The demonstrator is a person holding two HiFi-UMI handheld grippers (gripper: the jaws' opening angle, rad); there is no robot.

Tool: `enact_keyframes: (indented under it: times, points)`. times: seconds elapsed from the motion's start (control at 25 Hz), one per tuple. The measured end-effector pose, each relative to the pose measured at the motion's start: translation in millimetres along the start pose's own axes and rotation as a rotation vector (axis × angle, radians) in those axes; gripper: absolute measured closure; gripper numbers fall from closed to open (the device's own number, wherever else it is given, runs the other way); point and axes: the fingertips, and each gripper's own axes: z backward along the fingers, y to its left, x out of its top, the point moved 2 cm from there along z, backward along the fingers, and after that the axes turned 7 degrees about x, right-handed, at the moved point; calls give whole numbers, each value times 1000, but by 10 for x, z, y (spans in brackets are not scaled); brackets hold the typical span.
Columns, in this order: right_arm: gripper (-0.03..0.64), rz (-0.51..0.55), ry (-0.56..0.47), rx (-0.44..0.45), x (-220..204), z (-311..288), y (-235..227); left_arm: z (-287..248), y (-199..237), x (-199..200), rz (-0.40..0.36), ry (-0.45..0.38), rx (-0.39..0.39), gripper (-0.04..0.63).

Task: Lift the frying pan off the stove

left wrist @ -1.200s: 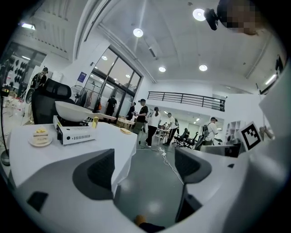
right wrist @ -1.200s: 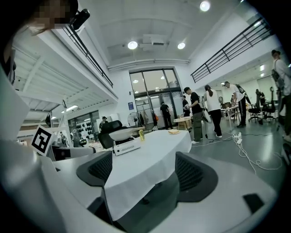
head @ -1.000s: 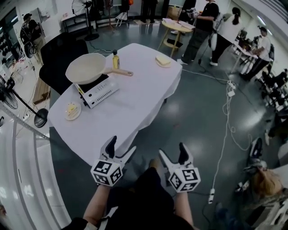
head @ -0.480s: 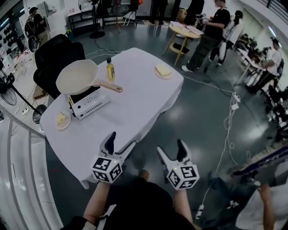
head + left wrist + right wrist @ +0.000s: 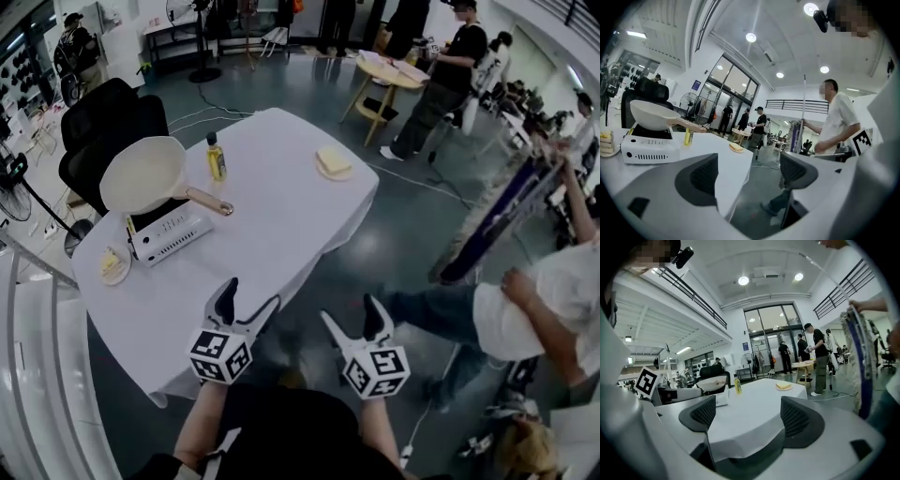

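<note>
Frying pan (image 5: 145,175) sits on the white portable stove (image 5: 167,234) at the upper left of the head view, its wooden handle pointing toward frame centre. The stove stands on the white-clothed bench (image 5: 281,216). A yellow bottle (image 5: 216,157) stands just beside the pan. A plate with food (image 5: 334,163) lies toward the bench's top right edge, and a small plate (image 5: 112,264) lies left of the stove. Left claw (image 5: 251,295) — jaws apart, nothing between them — is held at lower centre, by the bench's near edge. Right claw (image 5: 352,314), jaws likewise apart and empty, hangs beside it over the floor. Both are well apart from the pan.
</note>
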Motion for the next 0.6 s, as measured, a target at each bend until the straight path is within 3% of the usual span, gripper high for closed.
enact_keyframes:
  times: [0.6]
  points:
    - [201,-59,68,66,-383,-300,-42,-167,189,-327,59,68,70,202]
